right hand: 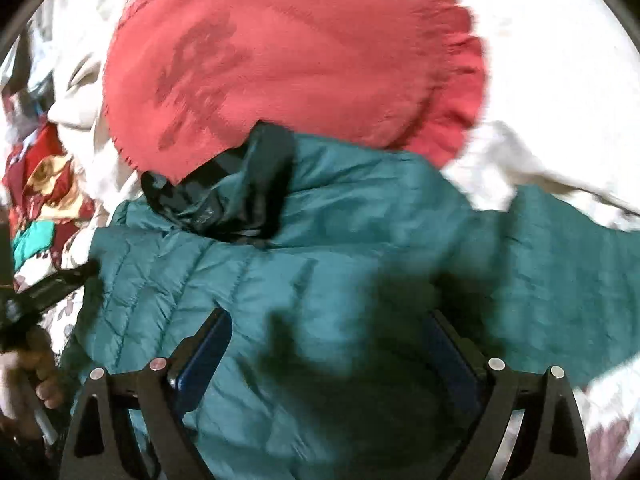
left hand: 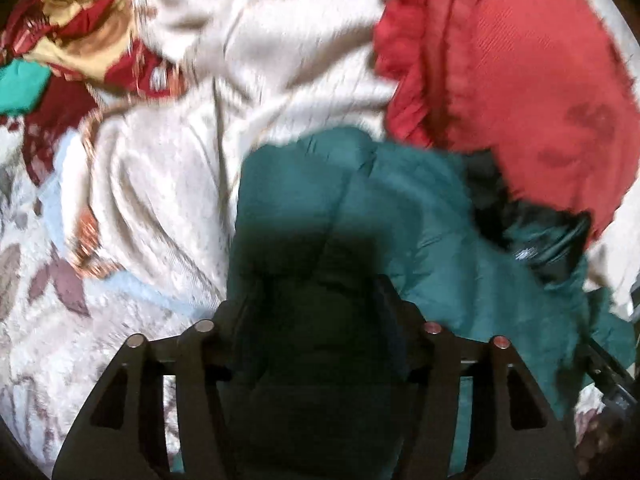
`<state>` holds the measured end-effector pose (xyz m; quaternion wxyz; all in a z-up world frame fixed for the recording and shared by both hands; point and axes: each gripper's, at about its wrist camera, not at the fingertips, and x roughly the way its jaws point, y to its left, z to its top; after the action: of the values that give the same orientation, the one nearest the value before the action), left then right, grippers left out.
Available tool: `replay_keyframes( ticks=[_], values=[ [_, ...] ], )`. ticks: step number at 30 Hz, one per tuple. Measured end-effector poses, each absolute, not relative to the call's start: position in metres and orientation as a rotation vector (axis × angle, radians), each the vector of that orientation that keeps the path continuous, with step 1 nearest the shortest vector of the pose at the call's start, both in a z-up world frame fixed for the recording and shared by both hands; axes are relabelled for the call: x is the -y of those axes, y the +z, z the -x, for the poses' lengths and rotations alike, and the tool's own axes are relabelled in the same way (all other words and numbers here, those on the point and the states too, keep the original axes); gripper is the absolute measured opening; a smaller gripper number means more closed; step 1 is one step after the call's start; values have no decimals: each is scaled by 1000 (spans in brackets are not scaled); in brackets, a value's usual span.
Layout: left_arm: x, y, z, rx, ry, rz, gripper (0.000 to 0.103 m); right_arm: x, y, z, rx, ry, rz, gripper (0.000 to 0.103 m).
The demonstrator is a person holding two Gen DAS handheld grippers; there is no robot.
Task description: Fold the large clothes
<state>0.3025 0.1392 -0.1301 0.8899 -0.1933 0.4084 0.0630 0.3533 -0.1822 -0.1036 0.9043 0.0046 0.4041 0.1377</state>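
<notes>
the teal jacket (right hand: 320,264) is spread on the bed (left hand: 60,340), its dark collar (right hand: 224,196) at 11 o'clock touching the red cushion (right hand: 288,60). the right tool (right hand: 324,356) is spread over the quilted fabric, nothing pinched. the left tool (left hand: 316,304) is buried in jacket folds; whether it pinches cannot be told. the slick shell could slip out, or the cream sheet (left hand: 248,60) be caught along with it, and the fold skewed.

Black skeletal left gripper (left hand: 316,300) and right gripper (right hand: 326,332), silver pin heads; the right's fingers (right hand: 204,356) carry blue pads.
</notes>
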Motion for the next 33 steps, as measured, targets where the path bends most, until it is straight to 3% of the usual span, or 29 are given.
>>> replay_keyframes(
  ticks=[4, 13, 21, 25, 31, 32, 33],
  values=[
    [-144, -124, -288, -824, 124, 405, 61, 175, -164, -390, -992, 278, -13, 95],
    [-125, -118, -194, -792, 101, 320, 62, 227, -102, -344, -774, 145, -16, 94],
    [-106, -142, -187, -797, 121, 271, 70, 448, -53, -321, -693, -378, -176, 95],
    [-110, -144, -186, -784, 112, 292, 70, 549, -65, -315, -770, -441, -382, 95],
    [-113, -146, -186, -775, 105, 317, 70, 564, -69, -339, -724, -222, -368, 88],
    [-113, -146, -186, -773, 104, 321, 70, 564, -69, -344, -715, -215, -368, 86],
    [-113, -146, -186, -772, 103, 323, 70, 567, -70, -347, -707, -200, -381, 77]
  ],
)
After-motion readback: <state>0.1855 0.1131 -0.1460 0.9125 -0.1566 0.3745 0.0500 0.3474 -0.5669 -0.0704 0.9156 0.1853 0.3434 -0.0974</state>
